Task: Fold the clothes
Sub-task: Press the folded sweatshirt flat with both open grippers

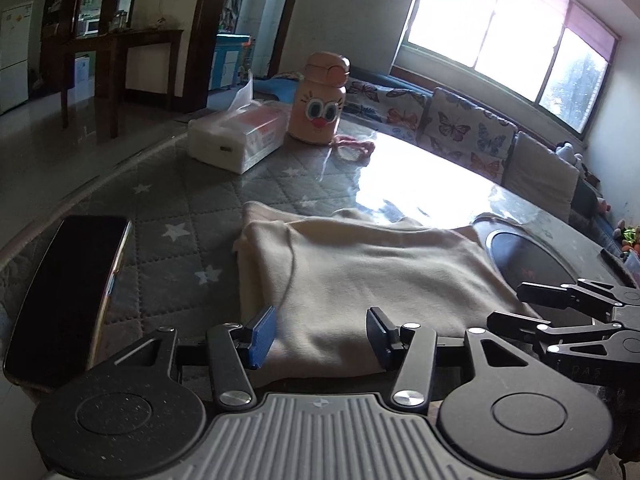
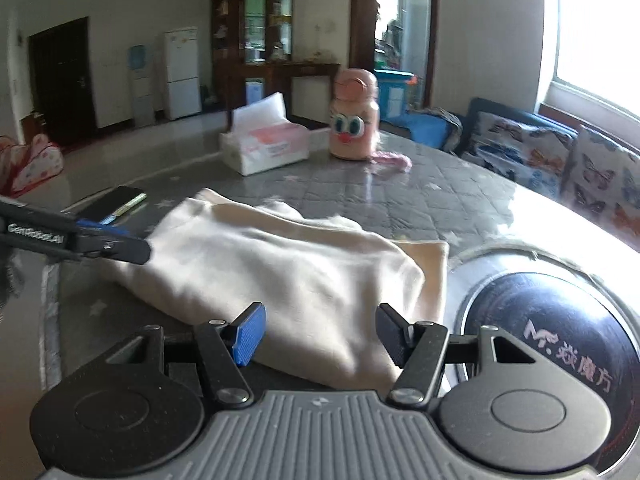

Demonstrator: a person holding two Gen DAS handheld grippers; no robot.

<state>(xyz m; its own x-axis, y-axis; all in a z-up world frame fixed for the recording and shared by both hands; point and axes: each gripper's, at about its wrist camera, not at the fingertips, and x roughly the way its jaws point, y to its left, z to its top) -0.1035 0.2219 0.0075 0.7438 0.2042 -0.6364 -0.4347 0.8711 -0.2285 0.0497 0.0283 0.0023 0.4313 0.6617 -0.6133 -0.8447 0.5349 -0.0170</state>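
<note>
Left wrist view: the left gripper (image 1: 322,336) sits low at the near edge of the table, its two fingers spread wide apart with nothing between the pads, the blue-faced pad (image 1: 262,336) on one side and the dark pad on the other, both just above the near hem of the cream garment (image 1: 360,276). The garment lies folded into a compact, roughly rectangular bundle on the grey quilted star-patterned table cover (image 1: 168,240), with a seam running down its left part and a second layer showing along its far edge. The right gripper (image 1: 532,312) enters from the right, beside the garment's right edge, over a round dark induction cooktop (image 1: 536,264) set into the table. A dark phone (image 1: 64,296) lies left of the garment, well apart from it. Farther back stand a tissue box (image 1: 236,136) and a peach cartoon-faced bottle (image 1: 320,100). Right wrist view: the right gripper (image 2: 320,332) is likewise spread open and empty, its fingers flanking the garment's near corner (image 2: 288,276); the bundle looks soft and slightly rumpled, with a flatter layer protruding at its right edge next to the cooktop (image 2: 560,328). The left gripper (image 2: 116,246) reaches in from the left, its tips at the garment's left edge; whether they touch the cloth cannot be told.
</note>
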